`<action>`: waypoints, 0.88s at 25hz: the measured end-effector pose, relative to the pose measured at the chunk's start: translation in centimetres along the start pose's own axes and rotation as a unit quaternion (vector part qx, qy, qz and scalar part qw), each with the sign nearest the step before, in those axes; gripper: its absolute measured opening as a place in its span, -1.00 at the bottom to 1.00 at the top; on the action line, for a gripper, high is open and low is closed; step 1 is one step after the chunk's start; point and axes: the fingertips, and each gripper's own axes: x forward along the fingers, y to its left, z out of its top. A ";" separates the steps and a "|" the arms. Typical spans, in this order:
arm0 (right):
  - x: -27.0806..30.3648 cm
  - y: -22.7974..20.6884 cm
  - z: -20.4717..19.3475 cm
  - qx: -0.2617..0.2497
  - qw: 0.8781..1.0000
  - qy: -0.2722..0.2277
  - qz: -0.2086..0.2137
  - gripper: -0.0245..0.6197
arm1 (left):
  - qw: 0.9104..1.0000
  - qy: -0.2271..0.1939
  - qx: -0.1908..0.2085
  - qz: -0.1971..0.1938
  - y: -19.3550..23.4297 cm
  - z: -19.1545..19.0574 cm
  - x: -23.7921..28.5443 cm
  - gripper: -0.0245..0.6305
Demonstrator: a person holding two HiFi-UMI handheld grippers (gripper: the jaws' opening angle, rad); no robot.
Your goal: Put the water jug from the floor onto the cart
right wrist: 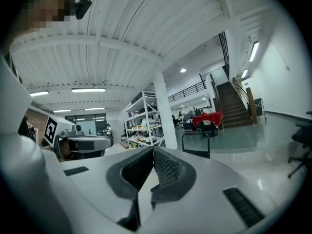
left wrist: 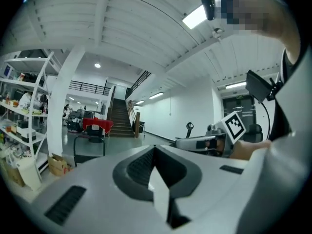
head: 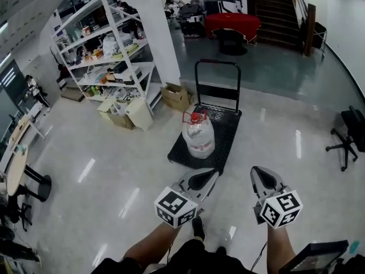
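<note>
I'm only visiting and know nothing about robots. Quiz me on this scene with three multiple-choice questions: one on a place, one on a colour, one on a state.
1. Where does the water jug stand?
A. on the cart
B. on the bare floor
C. on a shelf

2. What colour is the jug's cap?
A. blue
B. red
C. green

3. How are the left gripper and right gripper?
A. both shut, empty
B. both wide open
C. both clamped on the jug

Answers:
1 A: the jug sits on the cart's black deck.
2 B: the cap shows red in the head view.
3 A: in each gripper view the jaws meet with nothing between them.
</note>
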 end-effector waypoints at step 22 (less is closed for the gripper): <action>-23.0 28.8 -9.8 0.026 0.998 0.018 -0.061 -0.91 | 0.999 -0.010 0.009 -0.044 -17.7 -6.0 -31.9 -0.92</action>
